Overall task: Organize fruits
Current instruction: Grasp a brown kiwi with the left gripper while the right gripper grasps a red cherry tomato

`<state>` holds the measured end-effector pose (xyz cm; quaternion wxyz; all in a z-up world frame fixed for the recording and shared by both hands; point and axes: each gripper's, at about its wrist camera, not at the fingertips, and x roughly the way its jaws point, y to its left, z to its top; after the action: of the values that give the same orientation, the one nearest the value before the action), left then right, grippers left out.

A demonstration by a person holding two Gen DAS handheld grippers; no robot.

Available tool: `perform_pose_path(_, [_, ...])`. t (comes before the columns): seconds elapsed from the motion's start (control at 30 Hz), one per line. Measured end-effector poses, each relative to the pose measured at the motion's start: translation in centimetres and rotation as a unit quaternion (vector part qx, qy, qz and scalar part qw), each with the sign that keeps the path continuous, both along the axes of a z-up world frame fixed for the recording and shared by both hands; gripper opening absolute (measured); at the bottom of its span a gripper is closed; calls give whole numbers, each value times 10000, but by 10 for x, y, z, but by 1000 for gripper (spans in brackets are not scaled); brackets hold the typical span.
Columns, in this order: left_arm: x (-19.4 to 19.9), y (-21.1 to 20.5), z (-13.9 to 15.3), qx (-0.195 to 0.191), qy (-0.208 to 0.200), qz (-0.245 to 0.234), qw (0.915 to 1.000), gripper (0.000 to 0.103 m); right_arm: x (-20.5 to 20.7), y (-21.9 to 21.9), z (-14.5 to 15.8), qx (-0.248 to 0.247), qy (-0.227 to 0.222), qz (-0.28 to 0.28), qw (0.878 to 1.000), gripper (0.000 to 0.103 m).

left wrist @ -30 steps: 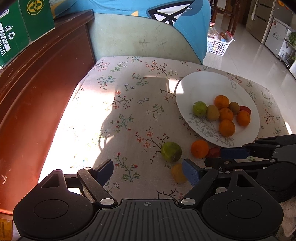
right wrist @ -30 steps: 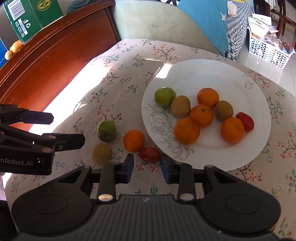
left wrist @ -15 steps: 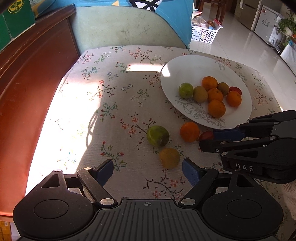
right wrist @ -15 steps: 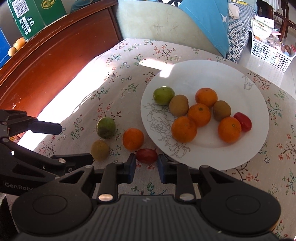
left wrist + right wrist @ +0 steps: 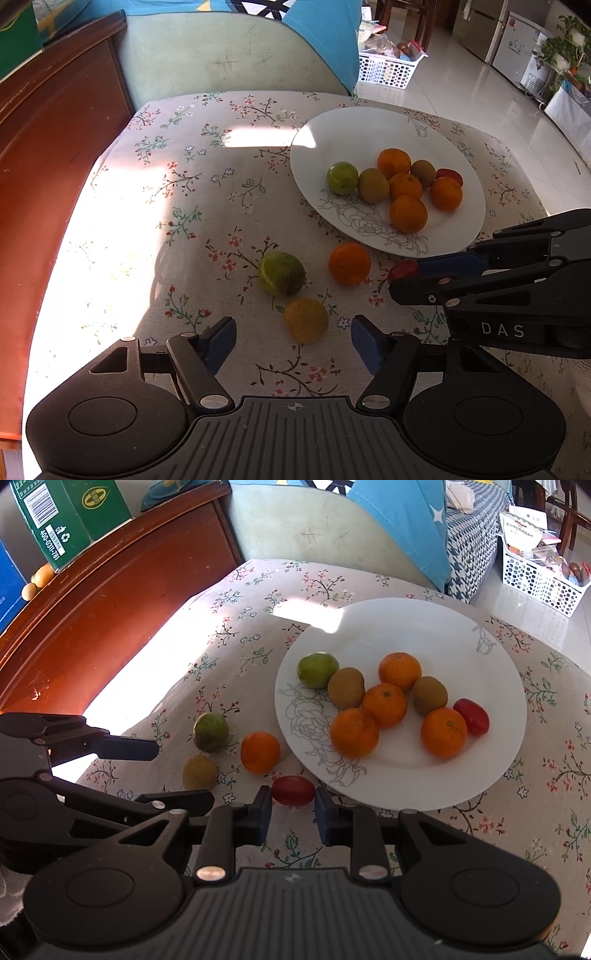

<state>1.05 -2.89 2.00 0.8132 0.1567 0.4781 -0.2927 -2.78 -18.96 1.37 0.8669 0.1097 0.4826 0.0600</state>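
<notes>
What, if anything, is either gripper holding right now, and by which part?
The right gripper pinches the red tomato by its two ends; the left gripper holds nothing.

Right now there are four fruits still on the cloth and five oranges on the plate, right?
Not quite. The plate holds four oranges, not five; the fifth orange lies on the cloth. The right wrist view shows it. Four fruits are indeed still on the cloth: that orange, a green fruit, a yellowish fruit and a red fruit.
</notes>
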Motion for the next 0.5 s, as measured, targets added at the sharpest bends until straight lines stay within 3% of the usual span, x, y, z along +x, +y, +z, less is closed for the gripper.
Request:
perform_pose_path(0.13, [0,-3,-5,22,11,25,10000,65,0,-1,0,19,2,-8,10000,25])
perform_pose_path(0.2, [2,-4,-8,24,62,38,10000,55,0,-1,0,26,9,4,10000,25])
perform_pose_path(0.5, [3,-7,-14,18,10,89,10000,34,-1,0,0,38,11,46,10000,25])
